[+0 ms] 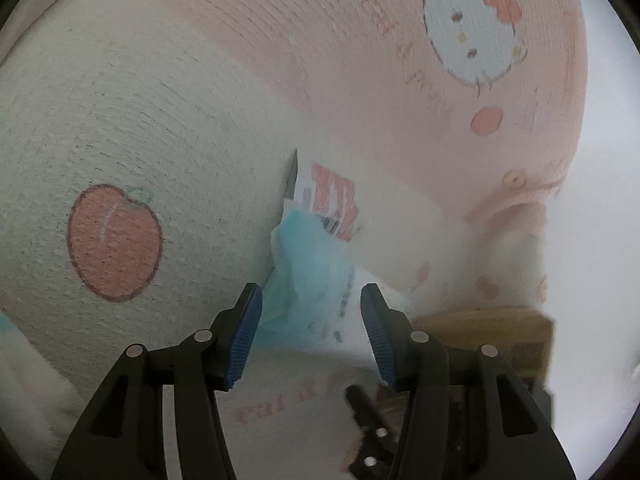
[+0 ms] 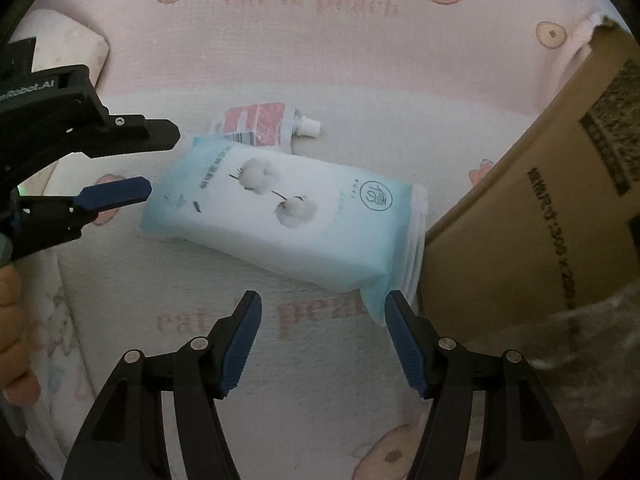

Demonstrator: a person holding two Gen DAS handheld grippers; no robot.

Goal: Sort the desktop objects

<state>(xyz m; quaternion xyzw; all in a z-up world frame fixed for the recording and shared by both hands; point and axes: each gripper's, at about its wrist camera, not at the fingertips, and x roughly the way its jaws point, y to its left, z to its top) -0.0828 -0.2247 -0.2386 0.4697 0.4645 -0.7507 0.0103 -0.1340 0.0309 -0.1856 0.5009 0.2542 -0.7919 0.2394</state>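
Soft pack of tissues (image 2: 280, 216), pale blue and white, lying flat on a pink-and-cream printed cloth (image 2: 320, 64), with its right end near a cardboard box (image 2: 540, 208). The pack is printed with two cotton bolls and a round logo at its right end; the small lettering along it is too fine to read. It looks light and compressible, with a slick film wrapper likely to slide or crumple. The firmest hold is probably across its short width or on the sealed end flaps, which give the pads a thin edge to pinch.

Touching its far edge lies a red-and-white spout pouch (image 2: 260, 124), white cap pointing right, barcode visible; it also appears light and pliable.

The right claw (image 2: 320, 344) hovers open above the pack's near right corner, nothing between its pads. The left claw (image 2: 160, 164), held in a hand (image 2: 12, 320) at the left margin, stands open beside the pack's left end; in its own view (image 1: 310, 332) the pack's blue end lies just beyond the open tips, unpressed.

The cloth reads "eat & peach"; the left claw's body bears a partly legible mark ending in ".AI". The box carries dark printed characters.
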